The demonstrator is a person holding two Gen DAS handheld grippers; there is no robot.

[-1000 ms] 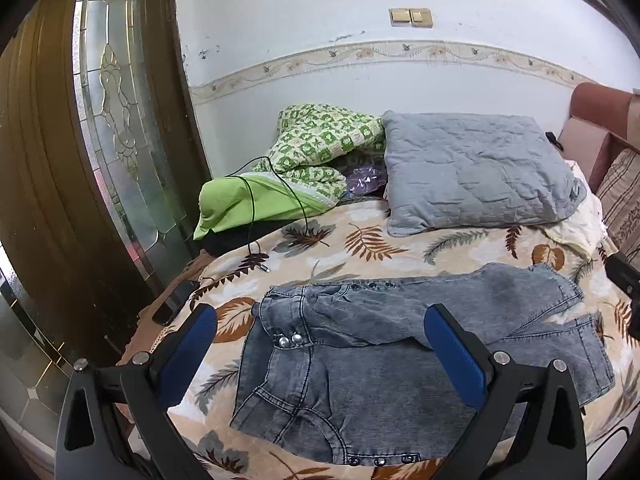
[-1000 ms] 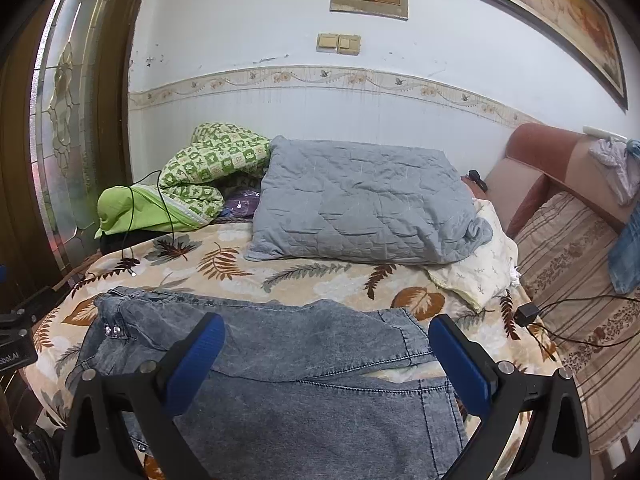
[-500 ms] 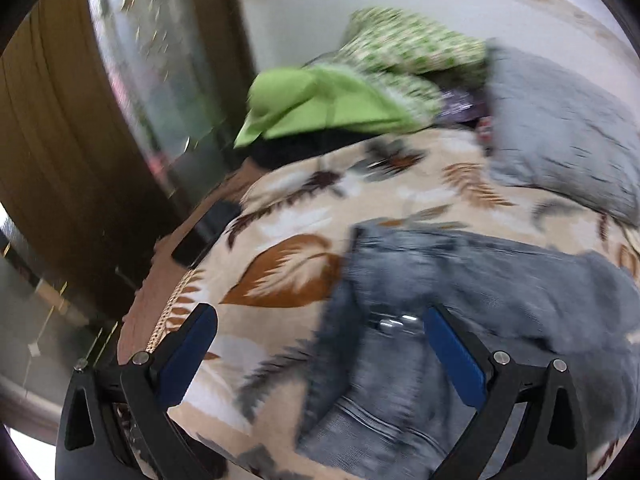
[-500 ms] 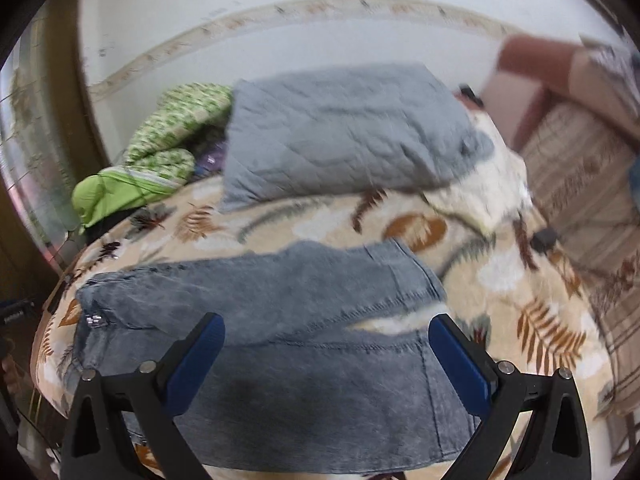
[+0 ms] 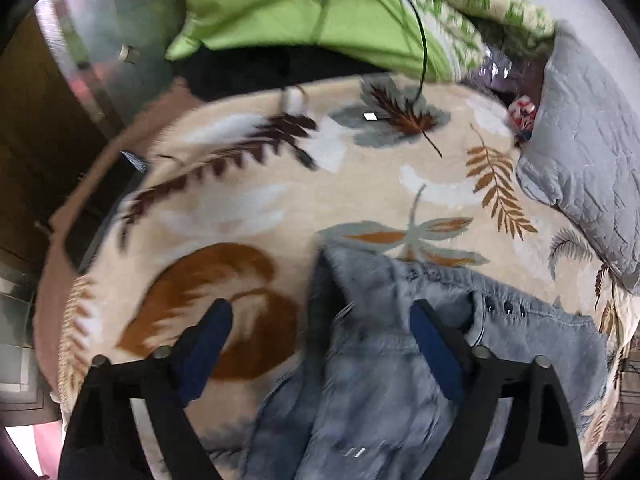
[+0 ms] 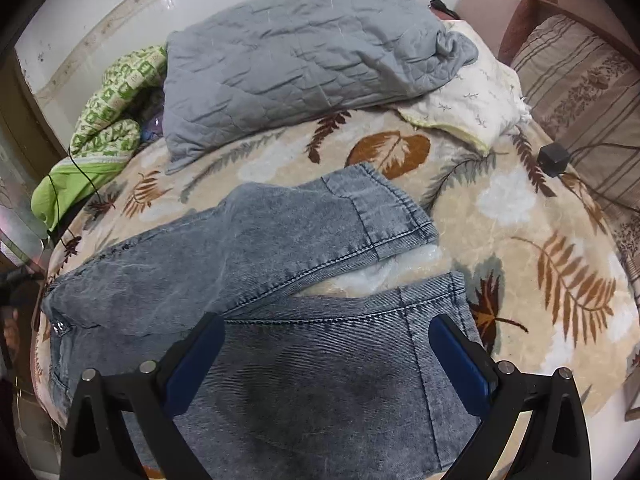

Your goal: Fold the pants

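Note:
Grey washed jeans [image 6: 280,288] lie flat on a leaf-print blanket [image 6: 520,208], legs apart, hems toward the right. In the left wrist view the waist end of the jeans [image 5: 384,320] lies under my left gripper [image 5: 320,332], which is open and empty, one finger over the blanket, the other over the waistband. My right gripper [image 6: 324,352] is open and empty just above the near leg, close to its hem [image 6: 436,300].
A grey quilted pillow [image 6: 296,52] and a cream pillow [image 6: 472,108] lie behind the jeans. Green bedding [image 5: 304,12] with a black cable sits at the back left. A black charger [image 6: 553,159] with cord lies at right, beside a striped cushion [image 6: 580,80].
Both grippers have dropped lower and tilted down toward the jeans. The left moved to the waist end, the right to the near leg's hem. Both stay open.

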